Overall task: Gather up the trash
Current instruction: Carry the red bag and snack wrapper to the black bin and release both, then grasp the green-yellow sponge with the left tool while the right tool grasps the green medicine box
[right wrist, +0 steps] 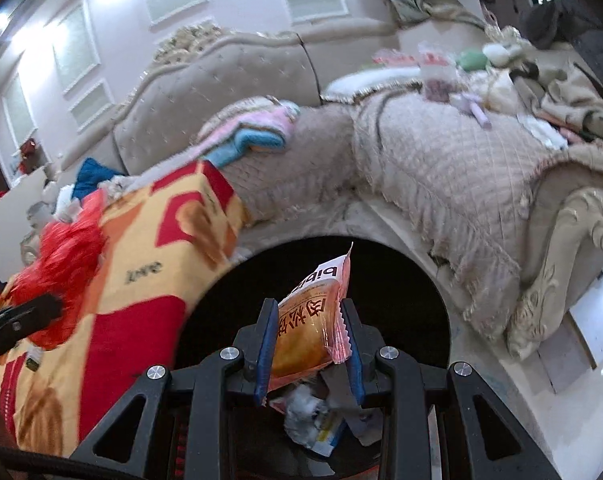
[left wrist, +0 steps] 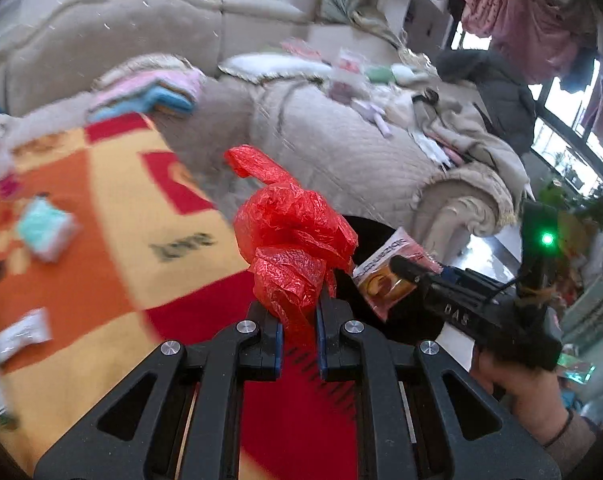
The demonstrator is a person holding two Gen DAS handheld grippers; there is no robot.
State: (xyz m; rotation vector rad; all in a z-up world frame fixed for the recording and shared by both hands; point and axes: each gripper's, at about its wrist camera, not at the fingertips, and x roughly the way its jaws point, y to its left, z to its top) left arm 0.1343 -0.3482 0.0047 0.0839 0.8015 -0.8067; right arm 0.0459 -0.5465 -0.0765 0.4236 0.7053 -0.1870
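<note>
**Both grippers loaded, right one over the bin**

Left gripper [left wrist: 298, 330]: jaws nearly closed, pinching the lower end of a crumpled red plastic bag [left wrist: 291, 236]; the bag rises toward 12 o'clock above the fingertips, over the patterned blanket [left wrist: 113, 216].

Right gripper [right wrist: 308, 344]: jaws partly closed on an orange snack wrapper [right wrist: 313, 320], held upright, top edge pointing to 12 o'clock. It hangs over the dark round trash bin [right wrist: 401, 280], whose opening fills the centre of the right wrist view. Crumpled wrappers [right wrist: 317, 416] lie inside the bin at 6 o'clock, below the held wrapper.

Small packets [left wrist: 47, 232] remain on the blanket at 9 o'clock in the left view. Beige sofa [right wrist: 441, 168] behind the bin, 1 to 3 o'clock.
</note>
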